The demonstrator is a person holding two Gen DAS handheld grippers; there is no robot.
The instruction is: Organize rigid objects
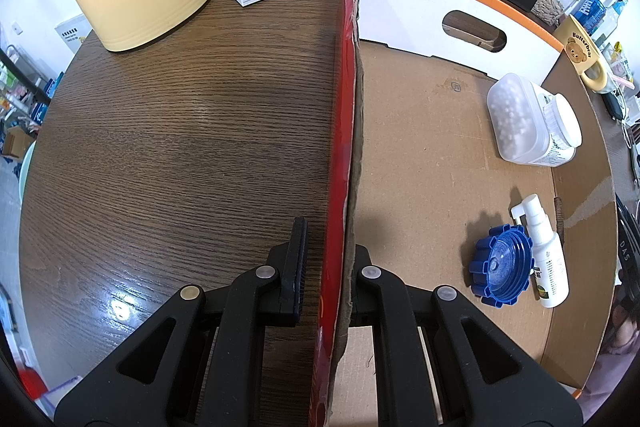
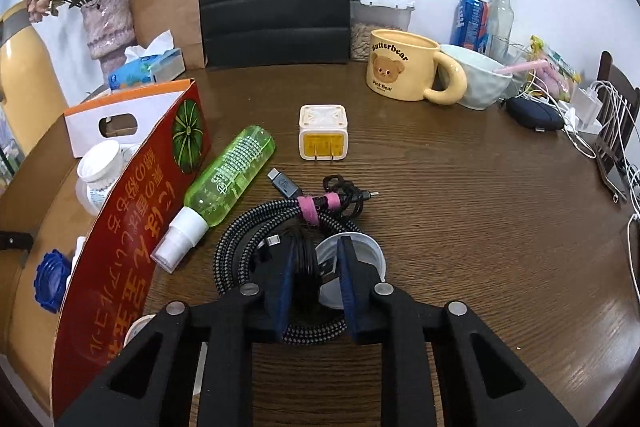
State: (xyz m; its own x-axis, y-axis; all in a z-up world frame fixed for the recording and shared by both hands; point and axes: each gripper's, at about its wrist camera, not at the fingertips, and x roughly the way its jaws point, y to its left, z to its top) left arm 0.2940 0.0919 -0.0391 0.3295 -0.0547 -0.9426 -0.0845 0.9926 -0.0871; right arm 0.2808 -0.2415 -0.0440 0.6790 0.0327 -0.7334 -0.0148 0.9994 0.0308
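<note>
Take the red-printed cardboard box (image 1: 346, 155) as your landmark on the dark wood-grain surface (image 1: 180, 147). Your left gripper (image 1: 326, 267) has its jaws clamped together on the box's side wall, one finger outside the wall and one inside it. Inside the box, against the wall far from that grip, lie a clear lidded container of white beads (image 1: 516, 119) touching a white-capped bottle (image 1: 560, 123), and nearer you a blue ribbed cap (image 1: 502, 269) touching a small white spray bottle (image 1: 546, 255). Outside the box, on its right, a translucent green spray bottle with a white nozzle (image 2: 228, 187) lies on its side, its nozzle end just beside the box's red wall. Right of that bottle, a white-and-yellow cube plug adapter (image 2: 323, 137) stands apart, and nearer you sits a coiled bundle of black braided cables bound with a pink tie (image 2: 288, 227), with a white round lid (image 2: 368, 259) touching it. Your right gripper (image 2: 314, 275) hangs over that bundle, jaws only narrowly apart with black cable between them; you cannot tell whether the pads press on it.
</note>
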